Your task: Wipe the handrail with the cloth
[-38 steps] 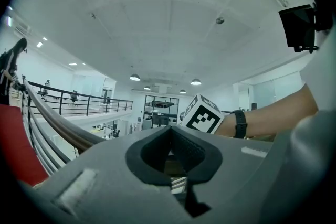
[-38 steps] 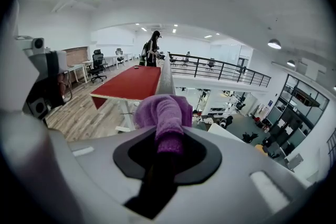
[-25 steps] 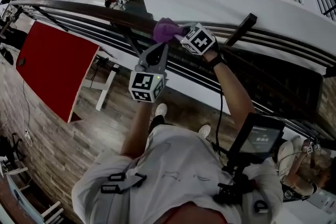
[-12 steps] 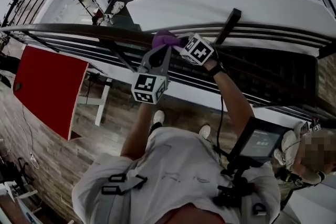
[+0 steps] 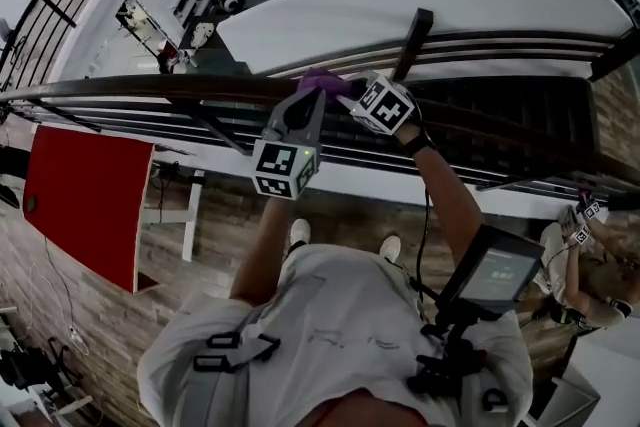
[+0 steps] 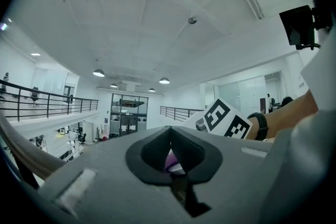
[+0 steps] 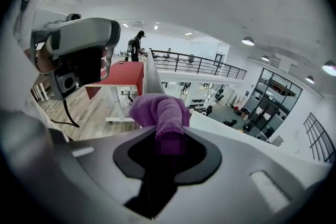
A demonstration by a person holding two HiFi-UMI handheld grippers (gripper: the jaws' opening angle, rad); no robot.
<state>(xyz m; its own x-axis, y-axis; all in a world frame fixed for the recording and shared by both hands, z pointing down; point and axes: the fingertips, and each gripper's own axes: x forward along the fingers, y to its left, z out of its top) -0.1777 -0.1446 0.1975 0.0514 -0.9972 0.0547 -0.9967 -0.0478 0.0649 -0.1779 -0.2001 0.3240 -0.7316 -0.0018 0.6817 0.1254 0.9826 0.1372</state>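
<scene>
The dark brown handrail (image 5: 150, 87) runs across the head view from left to right. A purple cloth (image 5: 322, 82) lies on top of it. My right gripper (image 5: 350, 93) is shut on the cloth (image 7: 160, 112) and presses it onto the rail (image 7: 150, 78). My left gripper (image 5: 308, 103) points up at the rail just left of the cloth, jaws shut. Through the hole between its jaws shows a sliver of purple cloth (image 6: 172, 161); I cannot tell whether it touches it. The right gripper's marker cube (image 6: 224, 121) sits just beyond.
A black post (image 5: 412, 33) crosses the rail just right of the cloth. Beyond the rail are a white curved ledge (image 5: 430, 0) and a floor far below. A red panel (image 5: 85, 205) stands lower left. Another person (image 5: 590, 265) is at the right.
The right gripper has slid the cloth along the rail to the right, closer to the black post. The left gripper has followed beside it, still shut.
</scene>
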